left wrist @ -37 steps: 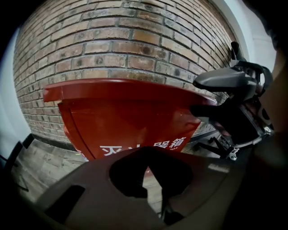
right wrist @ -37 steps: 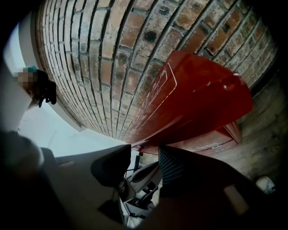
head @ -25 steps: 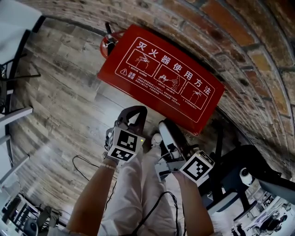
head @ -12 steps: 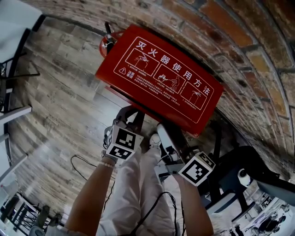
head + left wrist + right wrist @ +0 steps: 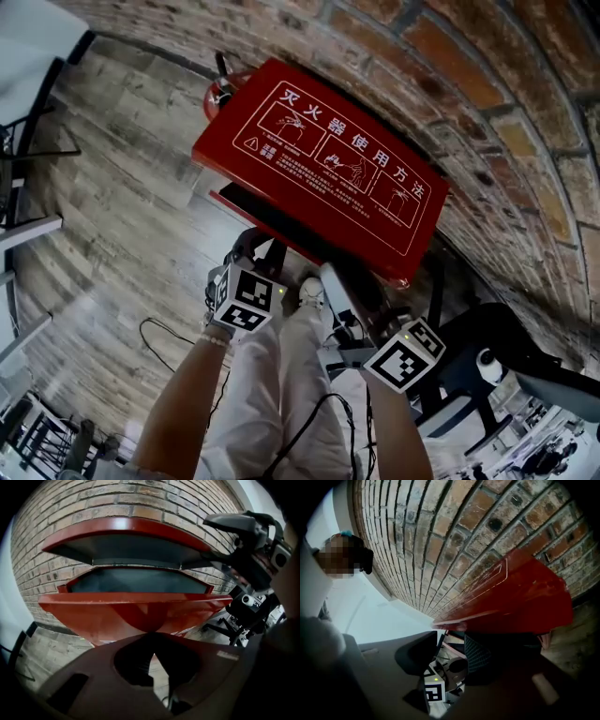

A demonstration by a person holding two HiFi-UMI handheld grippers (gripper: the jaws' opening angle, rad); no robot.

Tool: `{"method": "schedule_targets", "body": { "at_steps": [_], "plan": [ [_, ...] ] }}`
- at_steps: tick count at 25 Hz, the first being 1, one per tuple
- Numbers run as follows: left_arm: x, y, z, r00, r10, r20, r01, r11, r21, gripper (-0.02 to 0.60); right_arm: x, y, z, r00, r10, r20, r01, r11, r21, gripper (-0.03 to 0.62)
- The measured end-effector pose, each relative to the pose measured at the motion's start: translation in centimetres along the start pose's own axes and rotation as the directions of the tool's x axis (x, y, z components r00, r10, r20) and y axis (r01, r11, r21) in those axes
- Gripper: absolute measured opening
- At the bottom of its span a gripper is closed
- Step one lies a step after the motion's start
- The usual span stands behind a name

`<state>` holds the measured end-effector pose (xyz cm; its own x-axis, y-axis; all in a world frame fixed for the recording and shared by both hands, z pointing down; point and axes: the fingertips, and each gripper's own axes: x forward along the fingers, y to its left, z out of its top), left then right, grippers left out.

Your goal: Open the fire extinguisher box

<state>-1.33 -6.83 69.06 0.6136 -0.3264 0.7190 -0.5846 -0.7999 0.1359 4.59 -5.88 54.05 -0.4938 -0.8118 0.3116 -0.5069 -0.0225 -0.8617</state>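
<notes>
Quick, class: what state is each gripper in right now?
Left gripper: closed, empty.
Right gripper: open, jaws just closing slightly, nothing between them.

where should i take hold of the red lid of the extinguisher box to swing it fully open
Grip the lid by its free front edge, near the middle, coming from the front and slightly below. It is hinged along its back edge by the brick wall and stands tilted up off the box, so the gap under the front lip gives room.
</notes>
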Motion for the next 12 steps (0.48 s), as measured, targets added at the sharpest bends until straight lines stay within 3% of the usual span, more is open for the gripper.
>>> {"method": "schedule_targets", "body": {
  "at_steps": [7,12],
  "plan": [
    [-0.3,-0.2,-1.3,1.0,0.002,-0.011,-0.002,1.0,-0.006,-0.002,-0.5,1.5,1.1,1.0,0.006,0.017,-0.005,0.998,-0.061,0.163],
    [-0.4,-0.1,0.2,1.0,-0.002,-0.015,0.002,1.0,-0.004,-0.002,-0.7,3.4,4.7,0.999,0.016,0.043,-0.012,0.995,-0.1,0.154]
  ]
}}
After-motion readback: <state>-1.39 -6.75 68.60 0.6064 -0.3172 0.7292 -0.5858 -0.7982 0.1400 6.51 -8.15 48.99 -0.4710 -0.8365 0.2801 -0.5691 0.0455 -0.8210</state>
